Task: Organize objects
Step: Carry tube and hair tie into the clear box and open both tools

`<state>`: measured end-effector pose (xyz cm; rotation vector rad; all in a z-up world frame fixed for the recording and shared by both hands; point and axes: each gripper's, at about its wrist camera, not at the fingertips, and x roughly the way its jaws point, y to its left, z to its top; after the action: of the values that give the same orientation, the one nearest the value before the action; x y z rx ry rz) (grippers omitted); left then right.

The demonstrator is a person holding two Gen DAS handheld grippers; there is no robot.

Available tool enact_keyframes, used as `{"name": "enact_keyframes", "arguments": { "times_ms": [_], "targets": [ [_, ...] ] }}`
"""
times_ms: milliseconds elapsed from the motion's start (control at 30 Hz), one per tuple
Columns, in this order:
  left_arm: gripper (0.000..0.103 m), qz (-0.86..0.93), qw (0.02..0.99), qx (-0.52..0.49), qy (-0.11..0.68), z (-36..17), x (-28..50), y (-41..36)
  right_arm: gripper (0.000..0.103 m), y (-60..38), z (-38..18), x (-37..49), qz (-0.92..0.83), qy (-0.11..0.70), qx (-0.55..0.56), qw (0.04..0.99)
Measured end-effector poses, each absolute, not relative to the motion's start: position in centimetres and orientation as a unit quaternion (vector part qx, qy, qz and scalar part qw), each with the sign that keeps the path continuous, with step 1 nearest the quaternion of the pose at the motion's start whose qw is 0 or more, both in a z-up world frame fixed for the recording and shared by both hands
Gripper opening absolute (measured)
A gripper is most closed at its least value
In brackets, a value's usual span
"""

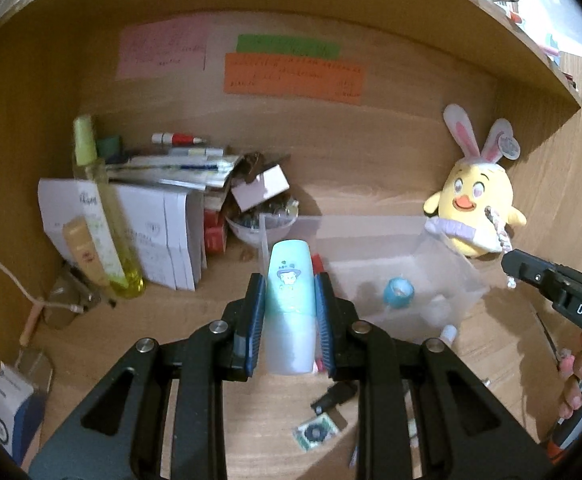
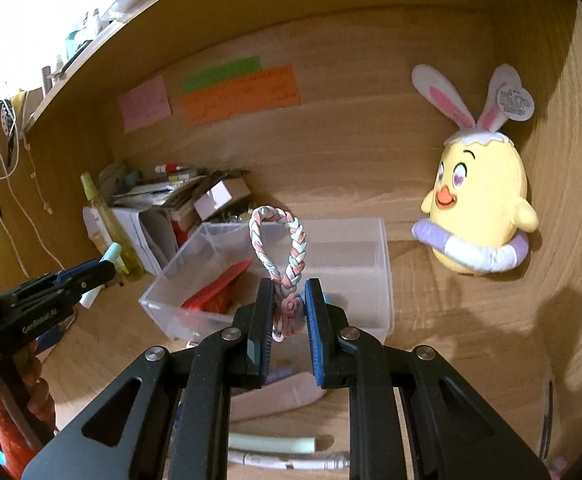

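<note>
Sticky notes (image 1: 291, 72) blur unreadably — left claw (image 1: 290, 304) grips tube (image 1: 291, 300), right claw (image 2: 287, 308) grips braid (image 2: 279, 248).

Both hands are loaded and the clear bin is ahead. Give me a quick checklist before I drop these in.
1. Left gripper shut on mint tube: ok.
2. Right gripper shut on braided band: ok.
3. Clear bin open on top: ok.
4. Free floor in the bin's right half: ok.
5. Plush chick clear of the bin: ok.
6. Right jaws already above the bin opening: cannot tell.
</note>
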<state>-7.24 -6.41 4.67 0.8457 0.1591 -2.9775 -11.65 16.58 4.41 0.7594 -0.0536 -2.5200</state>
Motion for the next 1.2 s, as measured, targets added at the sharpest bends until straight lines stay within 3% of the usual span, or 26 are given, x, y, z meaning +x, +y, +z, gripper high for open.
{"name": "enact_keyframes", "arguments": {
  "times_ms": [533,1200],
  "targets": [
    [0.024,-0.955,-0.005,0.293,0.037,4.9,-12.7,-4.3,0.014,14.9,3.6,-17.0,-0.920,-0.011,0.300,0.251],
    [0.024,-0.924,-0.007,0.381,0.022,-0.9,-18.1,-3.5,0.014,12.3,-2.2,-20.6,-0.890,0.020,0.382,0.247]
  ]
}}
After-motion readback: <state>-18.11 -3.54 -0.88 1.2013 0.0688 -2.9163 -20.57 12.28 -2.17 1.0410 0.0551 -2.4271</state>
